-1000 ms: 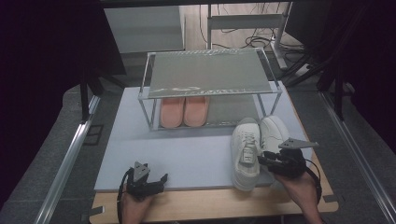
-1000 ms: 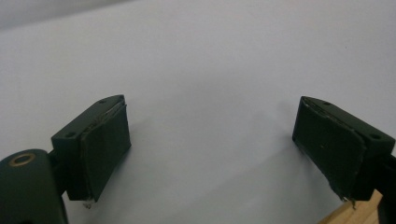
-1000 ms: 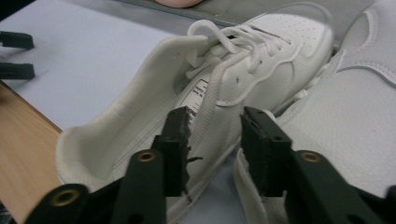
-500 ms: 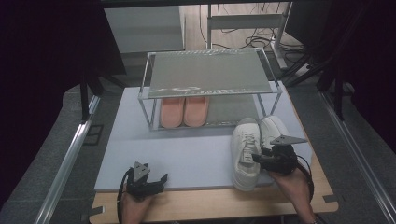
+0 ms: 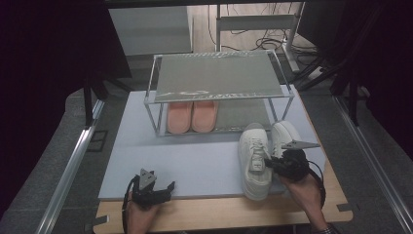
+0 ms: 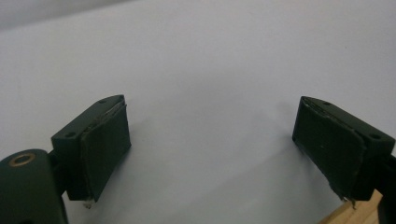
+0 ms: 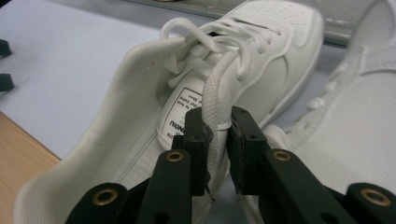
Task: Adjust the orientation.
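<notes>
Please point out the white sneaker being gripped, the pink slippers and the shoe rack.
sneaker (image 7: 275, 60): right gripper view, its side panel.
slippers (image 5: 192, 116): high view, where the pair meets.
rack (image 5: 214, 75): high view, its top shelf.

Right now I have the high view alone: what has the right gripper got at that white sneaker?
Observer: The right gripper pinches a white lace of the nearer sneaker; its jaws have just been closing.
Operator: Is the lace tied?
Observer: A loop lies over the tongue; I cannot tell whether it is knotted.
Operator: Anything inside the shoe?
Observer: A printed label sits on the inner face of the tongue.
Operator: And the left gripper?
Observer: The left gripper stands open over the pale mat, nothing between its pads.
</notes>
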`<state>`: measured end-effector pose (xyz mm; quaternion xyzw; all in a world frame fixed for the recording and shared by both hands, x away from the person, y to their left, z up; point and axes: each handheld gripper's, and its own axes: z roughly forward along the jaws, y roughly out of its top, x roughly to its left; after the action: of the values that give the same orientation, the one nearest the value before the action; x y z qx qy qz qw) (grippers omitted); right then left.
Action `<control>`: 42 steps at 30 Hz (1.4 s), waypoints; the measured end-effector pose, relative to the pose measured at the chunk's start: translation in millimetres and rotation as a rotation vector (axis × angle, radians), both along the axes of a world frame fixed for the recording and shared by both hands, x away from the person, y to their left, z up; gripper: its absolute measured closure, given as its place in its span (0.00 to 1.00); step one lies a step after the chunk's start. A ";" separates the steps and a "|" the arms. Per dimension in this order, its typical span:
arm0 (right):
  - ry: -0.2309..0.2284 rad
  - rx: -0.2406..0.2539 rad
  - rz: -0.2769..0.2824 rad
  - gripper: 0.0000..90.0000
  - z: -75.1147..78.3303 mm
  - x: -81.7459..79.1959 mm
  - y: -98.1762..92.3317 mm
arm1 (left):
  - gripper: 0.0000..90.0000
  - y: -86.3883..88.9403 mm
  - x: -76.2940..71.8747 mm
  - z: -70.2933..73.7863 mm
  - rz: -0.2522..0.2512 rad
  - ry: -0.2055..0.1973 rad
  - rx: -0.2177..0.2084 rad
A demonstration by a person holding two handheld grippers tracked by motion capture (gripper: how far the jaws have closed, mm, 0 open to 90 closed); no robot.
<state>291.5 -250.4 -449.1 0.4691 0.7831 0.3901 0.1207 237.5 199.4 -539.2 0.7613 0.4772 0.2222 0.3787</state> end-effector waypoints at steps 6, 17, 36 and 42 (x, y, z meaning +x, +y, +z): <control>-0.006 -0.003 0.034 0.88 -0.2 1.2 8.4 | 0.12 0.0 0.0 0.0 0.000 0.000 0.000; -0.004 0.016 0.098 0.89 -1.7 4.9 25.9 | 0.12 0.0 0.0 0.0 0.000 0.000 0.000; -0.008 -0.003 0.199 0.74 0.2 7.5 68.7 | 0.12 0.1 0.1 0.0 -0.001 -0.001 0.001; -0.015 0.023 0.230 0.67 8.7 -1.2 63.7 | 0.12 -0.1 0.0 0.0 0.001 0.000 -0.001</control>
<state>290.3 -186.7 -440.3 0.3746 0.8261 0.4140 0.0757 237.4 199.3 -539.2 0.7608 0.4777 0.2223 0.3790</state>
